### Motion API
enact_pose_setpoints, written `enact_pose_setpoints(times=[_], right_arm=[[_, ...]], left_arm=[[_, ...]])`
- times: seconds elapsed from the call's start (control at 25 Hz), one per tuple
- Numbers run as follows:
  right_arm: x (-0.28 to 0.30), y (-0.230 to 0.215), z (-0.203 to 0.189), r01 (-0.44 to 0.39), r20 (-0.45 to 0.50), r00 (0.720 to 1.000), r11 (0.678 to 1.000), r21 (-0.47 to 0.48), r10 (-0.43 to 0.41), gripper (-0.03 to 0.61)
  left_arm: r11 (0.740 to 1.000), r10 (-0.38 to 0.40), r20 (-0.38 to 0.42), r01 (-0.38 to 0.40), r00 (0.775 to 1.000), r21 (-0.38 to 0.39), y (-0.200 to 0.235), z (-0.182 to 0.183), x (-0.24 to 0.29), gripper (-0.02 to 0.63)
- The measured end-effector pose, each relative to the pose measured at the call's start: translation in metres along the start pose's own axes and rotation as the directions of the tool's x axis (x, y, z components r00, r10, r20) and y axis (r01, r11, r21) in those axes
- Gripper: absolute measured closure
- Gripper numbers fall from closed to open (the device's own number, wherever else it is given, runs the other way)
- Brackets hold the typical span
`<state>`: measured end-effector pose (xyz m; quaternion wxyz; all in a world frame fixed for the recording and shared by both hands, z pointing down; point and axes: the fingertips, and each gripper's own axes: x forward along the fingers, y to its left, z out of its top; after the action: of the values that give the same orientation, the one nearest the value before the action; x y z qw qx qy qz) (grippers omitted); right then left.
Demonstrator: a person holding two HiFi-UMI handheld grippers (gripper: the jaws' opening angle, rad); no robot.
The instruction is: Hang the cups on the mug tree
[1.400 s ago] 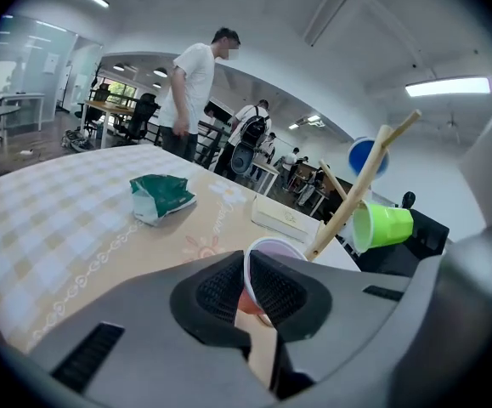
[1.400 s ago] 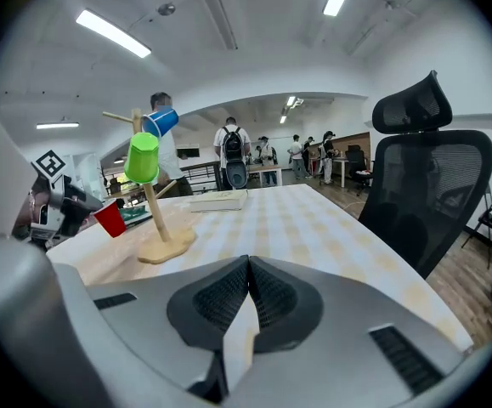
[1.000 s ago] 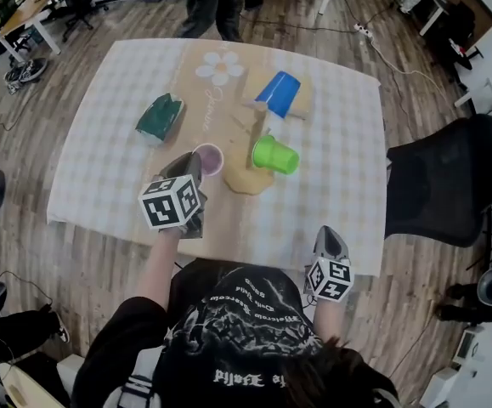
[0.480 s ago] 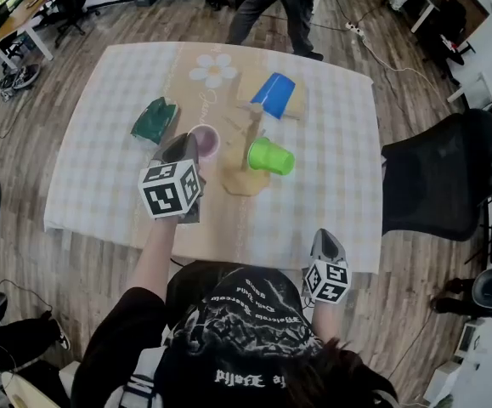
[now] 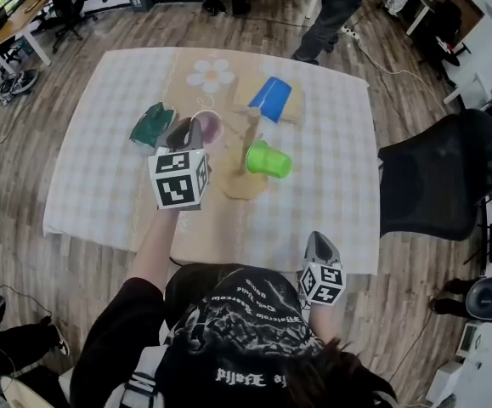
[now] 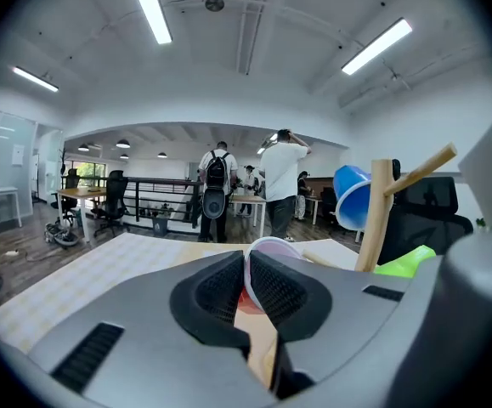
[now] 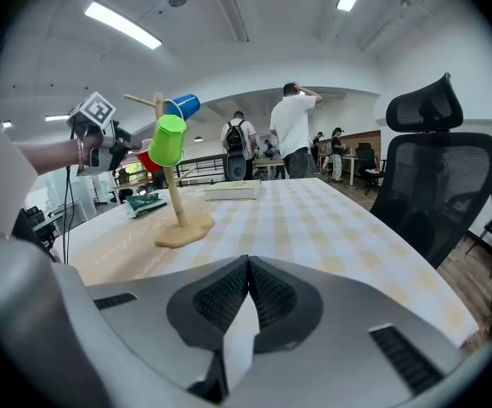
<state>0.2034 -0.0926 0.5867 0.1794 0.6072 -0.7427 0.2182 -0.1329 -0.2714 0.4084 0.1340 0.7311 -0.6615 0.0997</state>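
The left gripper (image 5: 190, 131) is clamped on the rim of a red cup (image 5: 209, 126) and holds it above the desk (image 5: 93, 177), just left of the mug tree (image 5: 251, 138). A green cup (image 5: 268, 159) and a blue cup (image 5: 273, 96) hang on its pegs. The right gripper (image 5: 319, 245) is clenched shut and empty at the desk's near edge.
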Motion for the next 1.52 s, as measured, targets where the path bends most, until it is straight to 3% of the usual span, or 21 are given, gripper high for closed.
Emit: enact_pose_setpoints(times=[0.24, 0.56, 1.04, 1.24, 1.52], right_arm=[[0.0, -0.001, 0.004, 0.008, 0.012, 1.0, 1.0, 0.005, -0.008, 0.571], [-0.002, 0.0, 0.003, 0.014, 0.007, 1.0, 1.0, 0.003, -0.014, 0.571], [0.001, -0.008, 0.0, 0.009, 0.001, 1.0, 1.0, 0.012, -0.009, 0.571], [0.005, -0.006, 0.005, 0.004, 0.03, 1.0, 0.991, 0.135, -0.008, 0.571], [0.004, -0.021, 0.007, 0.011, 0.031, 0.999, 0.991, 0.137, -0.015, 0.571]], left_arm=[[0.993, 0.003, 0.049, -0.009, 0.999, 0.114, -0.01, 0.012, 0.0, 0.574], [0.955, -0.012, 0.11, -0.021, 0.994, 0.295, -0.03, 0.016, -0.005, 0.574], [0.919, -0.059, 0.123, 0.006, 0.991, 0.395, -0.064, 0.003, -0.006, 0.574], [0.913, -0.081, 0.143, 0.016, 0.986, 0.409, -0.061, 0.002, -0.01, 0.574], [0.846, -0.094, 0.181, -0.017, 0.979, 0.532, -0.091, 0.002, -0.013, 0.573]])
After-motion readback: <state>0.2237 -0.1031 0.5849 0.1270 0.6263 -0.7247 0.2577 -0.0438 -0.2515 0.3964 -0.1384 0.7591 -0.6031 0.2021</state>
